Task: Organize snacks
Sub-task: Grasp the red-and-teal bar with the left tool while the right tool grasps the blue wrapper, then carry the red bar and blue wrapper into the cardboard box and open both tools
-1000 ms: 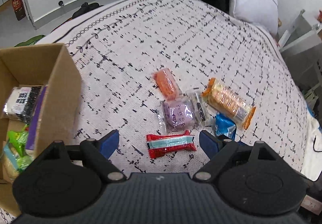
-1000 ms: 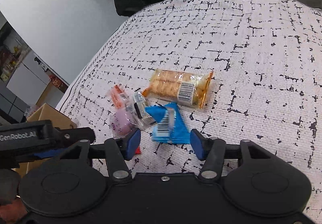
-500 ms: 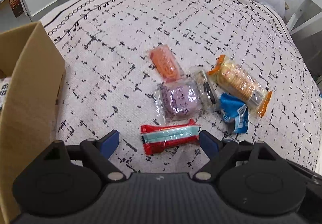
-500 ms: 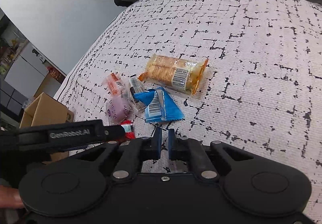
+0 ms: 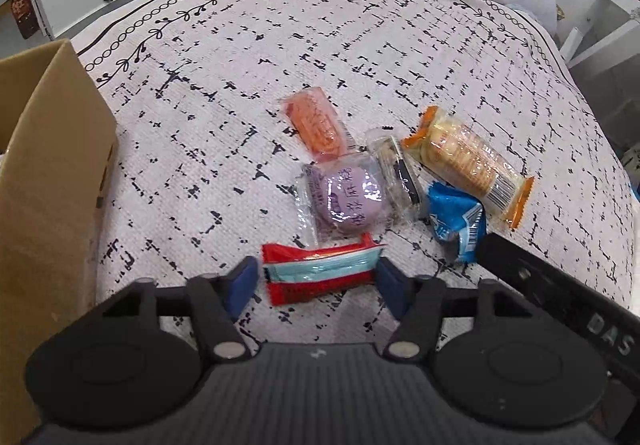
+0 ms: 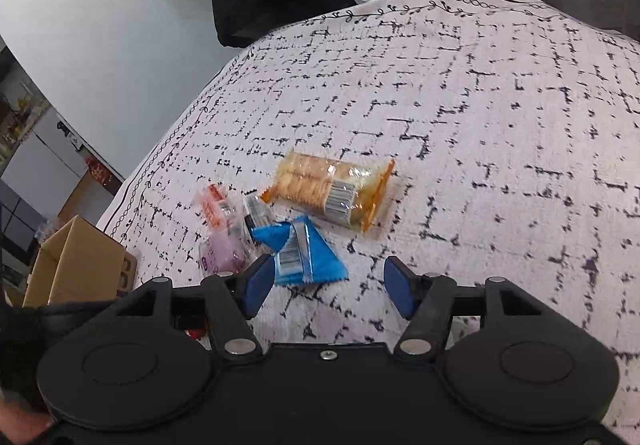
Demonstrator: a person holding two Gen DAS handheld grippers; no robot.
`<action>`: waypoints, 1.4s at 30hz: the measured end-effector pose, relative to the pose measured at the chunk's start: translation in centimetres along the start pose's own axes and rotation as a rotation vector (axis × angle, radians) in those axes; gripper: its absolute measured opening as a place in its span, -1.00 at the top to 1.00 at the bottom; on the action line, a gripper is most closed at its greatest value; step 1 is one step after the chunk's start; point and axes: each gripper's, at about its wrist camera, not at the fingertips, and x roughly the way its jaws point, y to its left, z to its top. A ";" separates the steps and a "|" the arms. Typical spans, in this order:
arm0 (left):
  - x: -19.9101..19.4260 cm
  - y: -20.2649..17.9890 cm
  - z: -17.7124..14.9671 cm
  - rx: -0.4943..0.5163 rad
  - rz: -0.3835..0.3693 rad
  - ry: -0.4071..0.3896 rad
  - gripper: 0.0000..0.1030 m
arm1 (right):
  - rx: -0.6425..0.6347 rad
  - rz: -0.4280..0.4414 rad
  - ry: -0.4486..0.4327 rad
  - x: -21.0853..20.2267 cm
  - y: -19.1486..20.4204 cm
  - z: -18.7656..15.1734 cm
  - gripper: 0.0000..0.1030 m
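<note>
at the lower middle of the left wrist frame, the red-and-teal bar (image 5: 320,273) lies crosswise between the just-closing left gripper (image 5: 318,281) pads, seemingly touching both, while the right gripper (image 6: 328,285), just reopened, straddles the blue packet (image 6: 304,257).

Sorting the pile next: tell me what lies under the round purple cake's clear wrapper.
The purple cake's wrapper overlaps the red-and-teal bar below and the orange packet's end above. Anything beneath the cake itself is hidden.
</note>
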 end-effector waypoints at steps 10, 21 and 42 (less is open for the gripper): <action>-1.0 1.2 -0.2 -0.041 -0.022 -0.007 0.18 | -0.085 0.000 -0.033 2.2 1.7 -0.1 -0.18; -5.4 3.1 -0.2 -0.081 -0.077 -0.086 0.18 | -0.150 -0.037 0.004 1.6 2.9 -0.5 0.32; -14.3 8.8 0.6 -0.188 -0.178 -0.261 0.18 | -0.157 -0.022 -0.116 -6.2 9.8 -0.6 0.35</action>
